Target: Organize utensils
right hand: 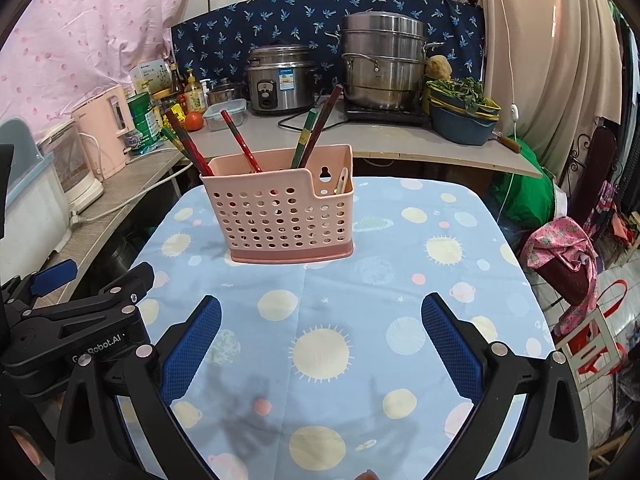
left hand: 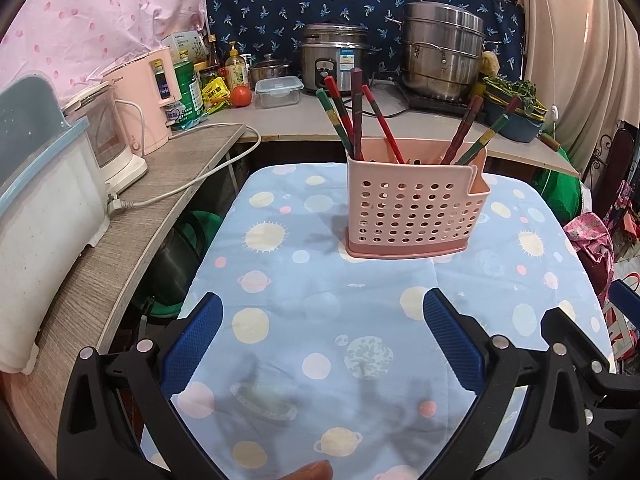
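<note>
Black plastic tongs (right hand: 320, 312) with blue textured pads (right hand: 191, 348), silver screws and white "Robot.AI" lettering.

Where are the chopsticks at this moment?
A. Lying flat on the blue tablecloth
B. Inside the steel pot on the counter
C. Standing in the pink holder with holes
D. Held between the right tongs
C: the chopsticks stand leaning inside the pink holder on the tablecloth, and both the right tongs and left tongs are open and empty.

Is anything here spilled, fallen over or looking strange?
Nothing stands out. The pink holder stands upright on the cloth, chopsticks lean loosely inside it, none lie outside. Both grippers, left and right, are open and empty.
</note>
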`<action>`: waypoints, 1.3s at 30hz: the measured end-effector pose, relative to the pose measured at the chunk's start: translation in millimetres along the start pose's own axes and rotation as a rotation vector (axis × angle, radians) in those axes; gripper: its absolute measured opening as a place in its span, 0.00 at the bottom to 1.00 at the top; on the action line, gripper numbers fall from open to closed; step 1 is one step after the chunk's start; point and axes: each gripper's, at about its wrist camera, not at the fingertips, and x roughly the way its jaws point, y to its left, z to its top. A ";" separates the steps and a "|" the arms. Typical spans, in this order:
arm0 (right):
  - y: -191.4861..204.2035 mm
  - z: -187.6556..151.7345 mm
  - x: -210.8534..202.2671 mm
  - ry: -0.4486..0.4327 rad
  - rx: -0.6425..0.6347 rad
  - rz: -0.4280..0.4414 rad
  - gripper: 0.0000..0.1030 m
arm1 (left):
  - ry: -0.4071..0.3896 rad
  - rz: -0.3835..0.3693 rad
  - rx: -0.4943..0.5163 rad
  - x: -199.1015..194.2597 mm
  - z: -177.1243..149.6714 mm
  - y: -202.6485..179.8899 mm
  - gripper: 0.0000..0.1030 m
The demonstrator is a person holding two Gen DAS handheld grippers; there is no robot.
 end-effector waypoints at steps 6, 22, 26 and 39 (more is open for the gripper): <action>-1.4 -2.1 2.8 0.007 0.004 -0.005 0.94 | -0.001 0.008 -0.001 0.6 -1.9 -1.1 0.93; -5.2 -2.2 8.4 0.019 0.017 -0.006 0.94 | 0.010 0.020 0.005 3.8 -2.0 -4.5 0.93; -5.5 -2.3 8.4 0.018 0.017 -0.006 0.94 | 0.011 0.024 0.003 4.6 -2.1 -4.9 0.93; -6.7 -5.0 11.4 0.024 0.017 -0.008 0.94 | 0.031 0.015 -0.002 9.9 -3.0 -4.2 0.93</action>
